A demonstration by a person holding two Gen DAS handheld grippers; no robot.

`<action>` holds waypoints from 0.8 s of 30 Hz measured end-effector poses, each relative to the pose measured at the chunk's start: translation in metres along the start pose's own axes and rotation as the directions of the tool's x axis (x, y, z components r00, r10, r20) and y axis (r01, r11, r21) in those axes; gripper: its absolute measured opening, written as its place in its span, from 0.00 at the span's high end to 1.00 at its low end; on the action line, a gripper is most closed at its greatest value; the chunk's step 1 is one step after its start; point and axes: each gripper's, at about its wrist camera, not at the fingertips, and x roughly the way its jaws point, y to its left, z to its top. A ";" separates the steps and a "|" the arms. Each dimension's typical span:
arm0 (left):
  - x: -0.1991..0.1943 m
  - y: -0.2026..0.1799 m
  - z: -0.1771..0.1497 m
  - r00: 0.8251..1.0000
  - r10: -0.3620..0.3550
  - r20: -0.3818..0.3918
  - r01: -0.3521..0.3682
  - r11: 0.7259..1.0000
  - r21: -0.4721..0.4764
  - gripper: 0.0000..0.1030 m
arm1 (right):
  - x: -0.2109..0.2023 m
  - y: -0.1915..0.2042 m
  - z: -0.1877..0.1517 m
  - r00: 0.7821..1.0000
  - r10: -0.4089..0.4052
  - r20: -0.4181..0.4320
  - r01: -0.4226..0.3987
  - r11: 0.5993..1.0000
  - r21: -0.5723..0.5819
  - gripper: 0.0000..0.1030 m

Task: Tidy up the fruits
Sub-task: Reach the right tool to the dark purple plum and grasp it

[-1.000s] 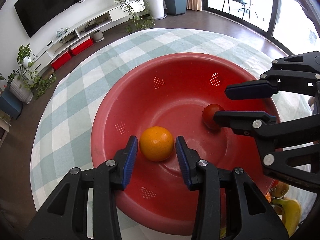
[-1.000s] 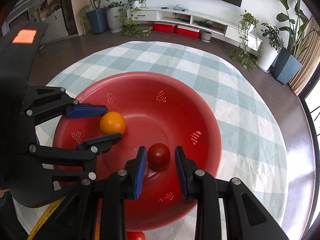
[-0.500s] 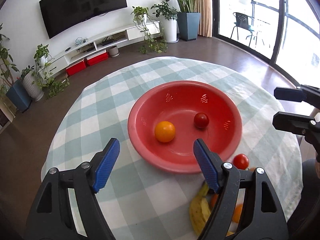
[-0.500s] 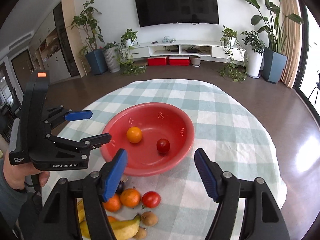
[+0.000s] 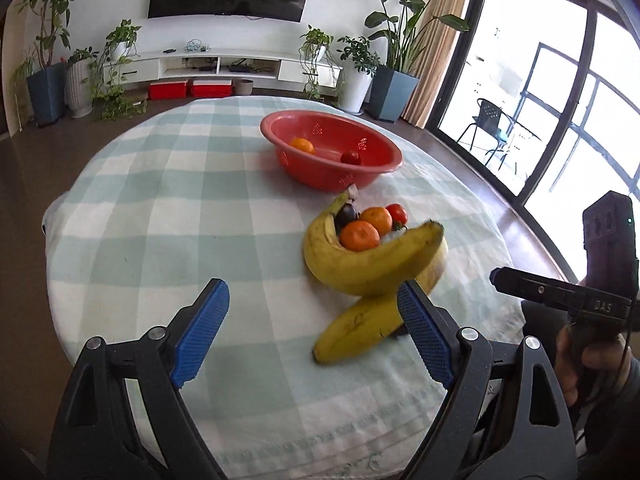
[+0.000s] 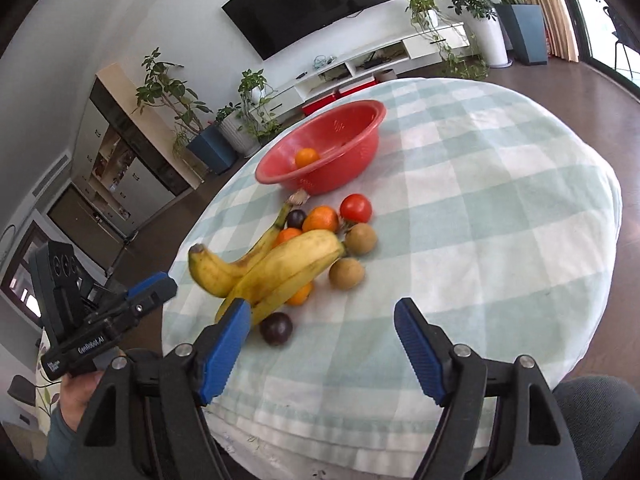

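The bananas [image 6: 280, 276] lie near the table's front edge, long axes running from stems by the red bowl [image 5: 376, 152] back toward the person, curved round the loose oranges [image 5: 360, 236], probably propped on them, though that's hard to judge. Bowl already holds an orange [image 5: 302, 145] and a tomato [image 5: 350, 157]. Left gripper [image 5: 312, 332] and right gripper [image 6: 320, 348] hover over the checked cloth [image 5: 160, 216], their jaws having just been opening, nothing between them — ready for the next pick.
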 end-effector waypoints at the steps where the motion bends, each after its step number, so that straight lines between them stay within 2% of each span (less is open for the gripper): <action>1: 0.001 -0.004 -0.008 1.000 0.001 -0.010 -0.001 1.000 0.001 0.17 | 0.003 0.003 -0.003 1.000 0.002 -0.005 -0.002 1.000 -0.006 0.25; 6: 0.010 -0.027 -0.021 0.999 0.019 -0.028 -0.016 0.996 0.083 0.17 | 0.020 0.023 -0.024 0.998 -0.030 -0.063 0.024 0.996 -0.089 0.31; 10: 0.009 -0.022 -0.018 1.000 -0.005 -0.014 0.005 0.999 0.049 0.17 | 0.035 0.039 -0.036 0.993 -0.072 -0.094 0.054 0.982 -0.178 0.39; 18: 0.008 -0.007 -0.014 1.000 -0.019 0.014 0.019 1.000 0.004 0.17 | 0.060 0.057 -0.037 0.988 -0.134 -0.081 0.103 0.945 -0.311 0.53; 24: 0.010 0.001 -0.016 0.999 -0.038 0.015 0.038 0.999 -0.030 0.17 | 0.072 0.057 -0.039 0.982 -0.170 -0.078 0.134 0.930 -0.344 0.56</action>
